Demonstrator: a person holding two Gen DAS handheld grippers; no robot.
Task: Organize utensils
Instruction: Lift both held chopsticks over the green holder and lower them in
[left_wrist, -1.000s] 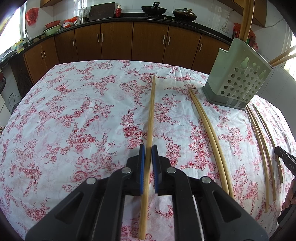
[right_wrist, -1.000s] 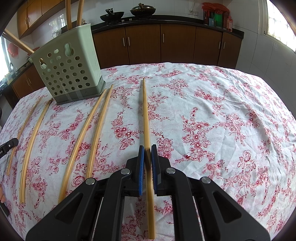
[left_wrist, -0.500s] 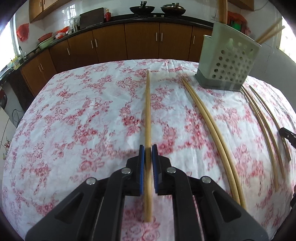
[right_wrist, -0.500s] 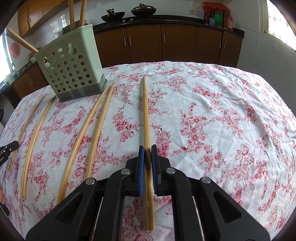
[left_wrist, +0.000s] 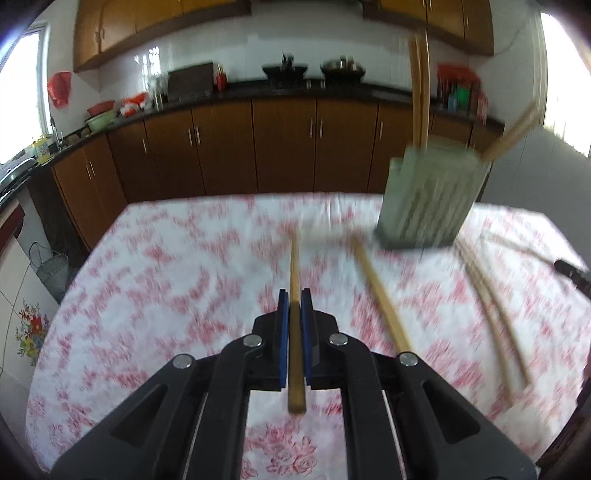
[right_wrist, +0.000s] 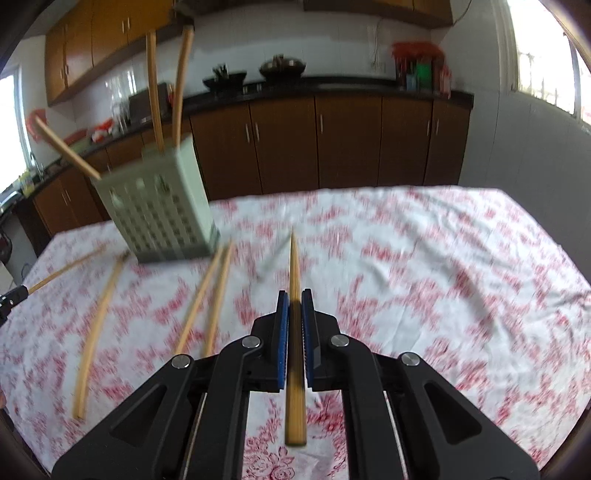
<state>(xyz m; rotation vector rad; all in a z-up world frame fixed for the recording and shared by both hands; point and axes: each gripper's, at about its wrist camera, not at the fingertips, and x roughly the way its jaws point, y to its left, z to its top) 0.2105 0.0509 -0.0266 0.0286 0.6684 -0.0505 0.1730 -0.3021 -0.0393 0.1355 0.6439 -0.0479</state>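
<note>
My left gripper (left_wrist: 294, 300) is shut on a long bamboo chopstick (left_wrist: 294, 266), lifted off the floral tablecloth (left_wrist: 147, 295) and pointing forward. My right gripper (right_wrist: 294, 299) is shut on another bamboo chopstick (right_wrist: 294, 262), also raised. A pale green perforated utensil holder (left_wrist: 430, 199) stands at the far right in the left wrist view and at the far left in the right wrist view (right_wrist: 159, 210); several chopsticks stick up out of it. More chopsticks lie on the cloth (left_wrist: 380, 295) (right_wrist: 207, 295). Both views are motion-blurred.
Further loose chopsticks lie beside the holder (left_wrist: 491, 306) (right_wrist: 96, 325). The other gripper's tip shows at the frame edge (left_wrist: 572, 273) (right_wrist: 11, 297). Brown kitchen cabinets (left_wrist: 280, 147) and a counter stand beyond the table's far edge.
Both grippers have lifted and tilted up with their chopsticks, which have come off the cloth. The view now shows more of the kitchen and the holder sits lower in frame.
</note>
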